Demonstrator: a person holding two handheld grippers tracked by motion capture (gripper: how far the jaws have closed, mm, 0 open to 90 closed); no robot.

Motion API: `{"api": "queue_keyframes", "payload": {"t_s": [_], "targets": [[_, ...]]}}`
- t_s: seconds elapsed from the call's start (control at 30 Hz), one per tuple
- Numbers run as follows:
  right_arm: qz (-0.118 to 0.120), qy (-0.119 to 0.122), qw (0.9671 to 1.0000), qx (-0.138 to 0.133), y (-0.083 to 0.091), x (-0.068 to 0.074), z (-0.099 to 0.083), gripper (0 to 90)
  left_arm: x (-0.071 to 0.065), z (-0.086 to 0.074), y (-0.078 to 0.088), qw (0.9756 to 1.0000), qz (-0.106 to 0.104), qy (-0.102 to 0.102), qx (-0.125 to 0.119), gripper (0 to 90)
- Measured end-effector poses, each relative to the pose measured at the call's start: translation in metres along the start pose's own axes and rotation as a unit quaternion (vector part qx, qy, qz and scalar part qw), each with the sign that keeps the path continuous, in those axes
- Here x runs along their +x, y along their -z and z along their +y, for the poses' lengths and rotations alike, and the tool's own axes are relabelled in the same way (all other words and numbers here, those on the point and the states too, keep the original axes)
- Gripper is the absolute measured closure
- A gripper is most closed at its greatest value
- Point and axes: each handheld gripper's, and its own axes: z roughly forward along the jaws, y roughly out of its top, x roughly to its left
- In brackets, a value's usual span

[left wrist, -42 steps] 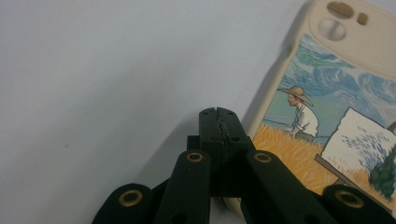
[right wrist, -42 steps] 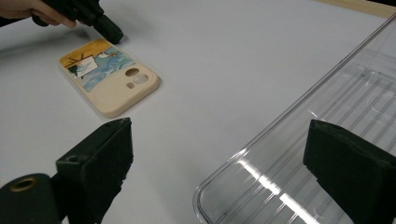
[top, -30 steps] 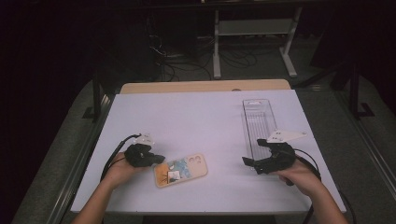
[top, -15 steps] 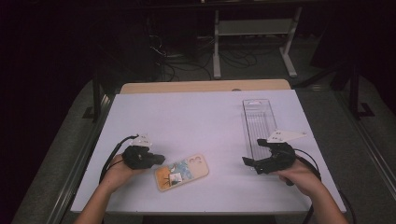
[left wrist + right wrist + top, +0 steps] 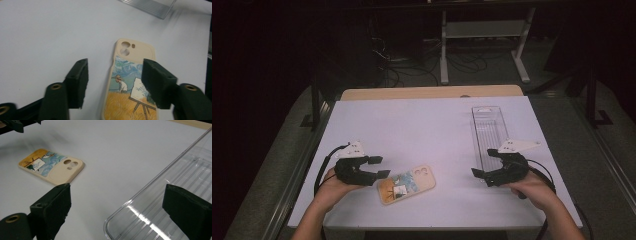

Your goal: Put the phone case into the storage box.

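High view: white table under light, dark room with cables behind.

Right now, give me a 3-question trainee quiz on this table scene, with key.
1. True or false: the phone case lies inside the clear tray.
2. Which gripper is nearest the phone case? A) left gripper B) right gripper
3. What does the printed side of the phone case show?

Key:
1. False; it lies flat on the white table, apart from the tray.
2. A; its jaws are open, off the case.
3. A painter in a hat at an easel in a yellow field.
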Motion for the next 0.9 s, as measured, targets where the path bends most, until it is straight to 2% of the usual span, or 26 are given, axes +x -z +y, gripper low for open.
{"api": "queue_keyframes", "payload": {"t_s": [0.17, 0.23, 0.27, 0.33, 0.47, 0.6, 0.7, 0.9], "targets": [[0.0, -0.001, 1.0, 0.001, 0.0, 0.0, 0.0, 7.7, 0.0, -0.003, 0.003, 0.9999, 0.001, 0.001, -0.015, 22.0], [-0.001, 0.0, 1.0, 0.001, 0.0, 0.0, 0.0, 7.7, 0.003, -0.006, 0.005, 0.9998, -0.003, -0.006, -0.017, 16.1], [-0.001, 0.0, 1.0, 0.0, 0.0, 0.0, 0.0, 7.7, 0.005, -0.009, 0.005, 0.9997, -0.01, 0.001, -0.022, 14.1], [-0.001, -0.003, 1.0, 0.0, 0.0, 0.0, 0.0, 7.8, 0.006, -0.012, 0.006, 0.9997, -0.008, 0.006, -0.02, 11.4], [-0.001, -0.005, 1.0, 0.001, 0.0, -0.001, 0.0, 7.8, 0.007, -0.014, 0.008, 0.9995, -0.01, 0.009, -0.03, 0.0], [-0.002, -0.006, 1.0, 0.001, 0.0, -0.001, 0.0, 7.8, 0.004, -0.013, 0.007, 0.9994, -0.002, 0.009, -0.034, 0.0], [-0.001, -0.005, 1.0, 0.001, 0.0, -0.001, 0.0, 7.8, 0.003, -0.012, 0.006, 0.9995, -0.007, 0.002, -0.032, 0.0], [-0.001, -0.005, 1.0, 0.0, 0.0, -0.001, 0.0, 7.8, 0.003, -0.011, 0.005, 0.9994, -0.01, 0.007, -0.032, 0.0]]}}
